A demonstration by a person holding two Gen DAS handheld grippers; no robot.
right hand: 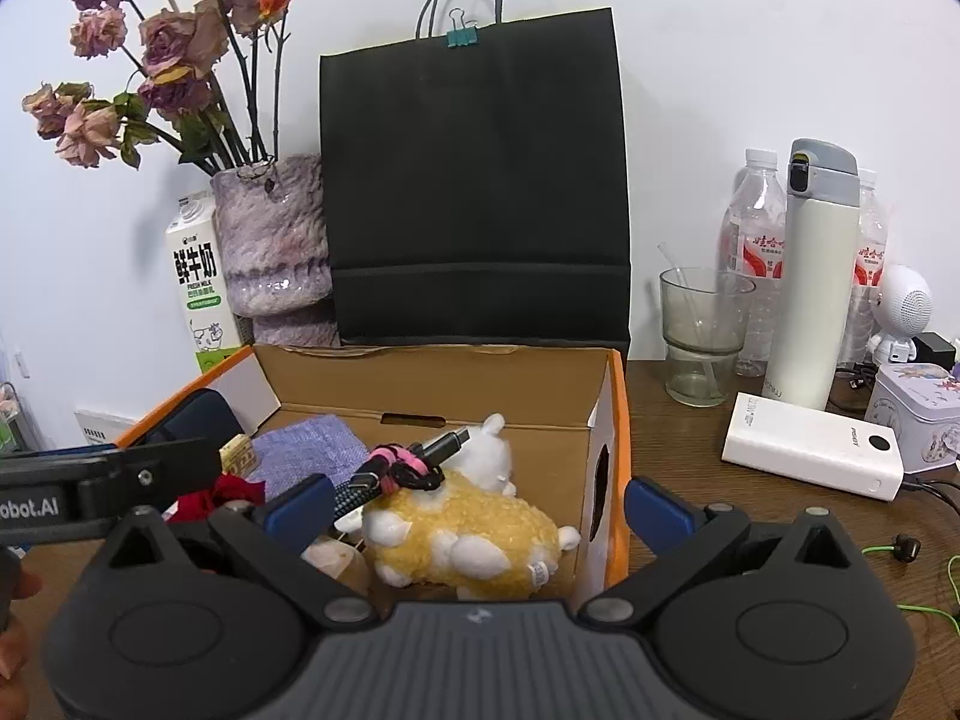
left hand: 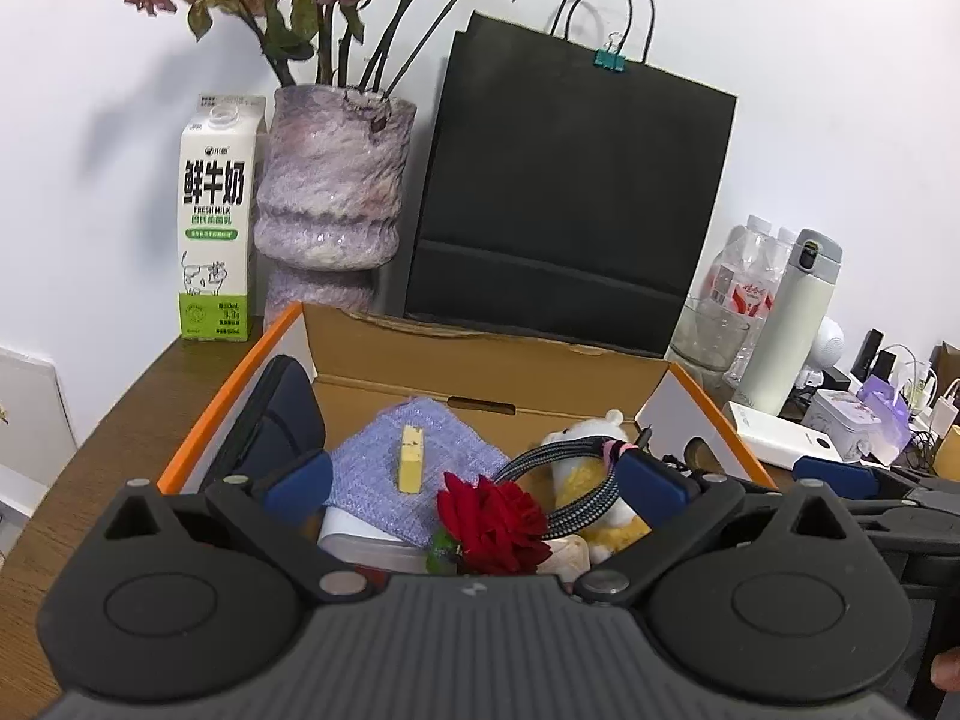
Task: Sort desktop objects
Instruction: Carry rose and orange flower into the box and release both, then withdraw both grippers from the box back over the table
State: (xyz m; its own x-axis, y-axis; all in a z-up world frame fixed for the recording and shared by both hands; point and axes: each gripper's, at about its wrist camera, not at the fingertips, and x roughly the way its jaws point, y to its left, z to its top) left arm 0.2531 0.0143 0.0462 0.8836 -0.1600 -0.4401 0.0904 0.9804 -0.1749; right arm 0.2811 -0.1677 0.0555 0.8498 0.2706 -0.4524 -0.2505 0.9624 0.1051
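Observation:
An open cardboard box (left hand: 480, 369) with orange edges sits on the wooden desk; it also shows in the right wrist view (right hand: 618, 420). Inside lie a purple cloth (left hand: 432, 450) with a yellow block (left hand: 411, 459) on it, a red rose (left hand: 495, 519), a coiled braided cable (left hand: 570, 480), a yellow-and-white plush (right hand: 474, 516) and a dark pouch (left hand: 276, 426). My left gripper (left hand: 474, 483) is open and empty over the box. My right gripper (right hand: 477, 501) is open and empty, astride the box's right wall above the plush.
Behind the box stand a milk carton (left hand: 216, 222), a purple vase (left hand: 330, 198) of dried roses and a black paper bag (left hand: 564, 204). To the right are a glass (right hand: 702, 336), water bottles (right hand: 756, 240), a white thermos (right hand: 810, 276), a white power bank (right hand: 810, 447) and a tin (right hand: 918, 414).

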